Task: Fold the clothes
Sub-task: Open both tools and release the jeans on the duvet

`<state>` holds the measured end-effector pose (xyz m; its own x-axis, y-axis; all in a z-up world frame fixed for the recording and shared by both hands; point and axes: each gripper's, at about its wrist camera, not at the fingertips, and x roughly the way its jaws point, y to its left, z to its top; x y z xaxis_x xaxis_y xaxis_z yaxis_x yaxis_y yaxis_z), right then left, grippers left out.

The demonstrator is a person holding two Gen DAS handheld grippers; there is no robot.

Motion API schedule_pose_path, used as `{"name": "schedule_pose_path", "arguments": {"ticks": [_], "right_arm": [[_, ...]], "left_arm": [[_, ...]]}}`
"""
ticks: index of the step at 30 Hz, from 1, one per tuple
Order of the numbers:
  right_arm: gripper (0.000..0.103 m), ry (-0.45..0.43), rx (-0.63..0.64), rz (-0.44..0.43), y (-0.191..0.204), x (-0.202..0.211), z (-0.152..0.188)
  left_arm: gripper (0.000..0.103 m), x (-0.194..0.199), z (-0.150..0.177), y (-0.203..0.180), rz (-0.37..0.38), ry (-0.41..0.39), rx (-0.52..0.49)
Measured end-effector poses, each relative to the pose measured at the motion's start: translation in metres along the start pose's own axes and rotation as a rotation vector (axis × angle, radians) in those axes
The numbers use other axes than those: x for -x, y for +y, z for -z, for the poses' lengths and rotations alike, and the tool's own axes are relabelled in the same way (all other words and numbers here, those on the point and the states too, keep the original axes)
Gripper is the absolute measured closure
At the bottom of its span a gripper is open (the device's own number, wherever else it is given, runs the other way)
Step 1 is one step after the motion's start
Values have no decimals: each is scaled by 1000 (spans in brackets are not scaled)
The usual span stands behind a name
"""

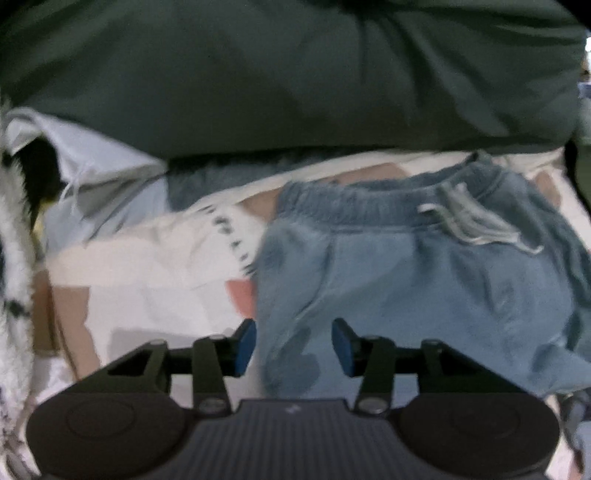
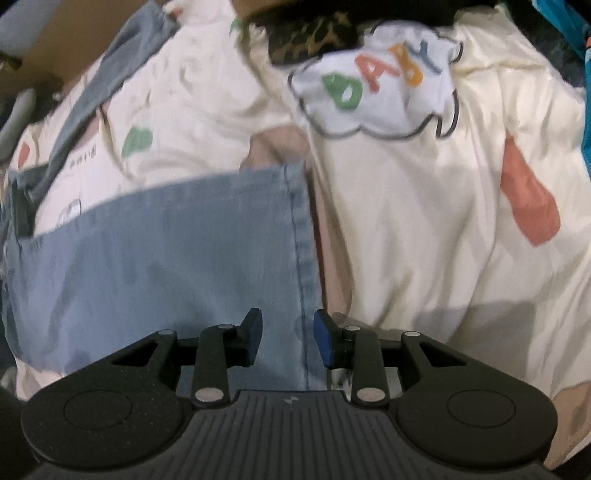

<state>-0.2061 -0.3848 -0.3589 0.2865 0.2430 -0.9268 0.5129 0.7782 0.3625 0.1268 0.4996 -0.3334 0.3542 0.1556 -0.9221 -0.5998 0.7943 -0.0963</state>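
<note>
A pair of light blue denim shorts (image 1: 424, 280) with an elastic waistband and white drawstring lies on a cream printed sheet (image 1: 155, 266). My left gripper (image 1: 293, 345) is open, its blue pads on either side of the shorts' lower left edge. In the right wrist view the shorts (image 2: 166, 258) lie flat with a stitched hem running down toward my right gripper (image 2: 287, 338), which is open with the hem between its pads.
A dark green garment or cushion (image 1: 295, 74) fills the far side. A pale blue cloth (image 1: 92, 173) and fuzzy black-and-white fabric (image 1: 14, 258) lie left. A "BABY" cloud print (image 2: 376, 88) and leopard-print item (image 2: 314, 33) lie ahead of the right gripper.
</note>
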Motion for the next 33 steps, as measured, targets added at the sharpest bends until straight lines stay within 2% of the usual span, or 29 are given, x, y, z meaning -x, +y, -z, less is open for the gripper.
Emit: {"name": "schedule_pose_path", "arguments": {"ticks": [4, 12, 14, 18, 24, 30, 33], "right_arm": [[62, -48, -14, -21, -3, 6, -16], [61, -107, -17, -46, 0, 10, -40], [57, -125, -25, -59, 3, 10, -45], [56, -155, -16, -90, 14, 11, -58], [56, -174, 31, -115, 35, 10, -81], [52, -201, 41, -134, 50, 10, -103], [51, -208, 42, -140, 55, 9, -112]], "left_arm": [[54, 10, -11, -33, 23, -16, -72], [50, 19, -21, -129, 133, 13, -248], [47, 23, -19, -155, 164, 15, -286], [45, 32, -9, -207, 227, 23, -368], [45, 43, 9, -271, 358, 95, -458], [41, 53, 28, -315, 420, 117, -539], [39, 53, 38, -332, 425, 136, -585]]}}
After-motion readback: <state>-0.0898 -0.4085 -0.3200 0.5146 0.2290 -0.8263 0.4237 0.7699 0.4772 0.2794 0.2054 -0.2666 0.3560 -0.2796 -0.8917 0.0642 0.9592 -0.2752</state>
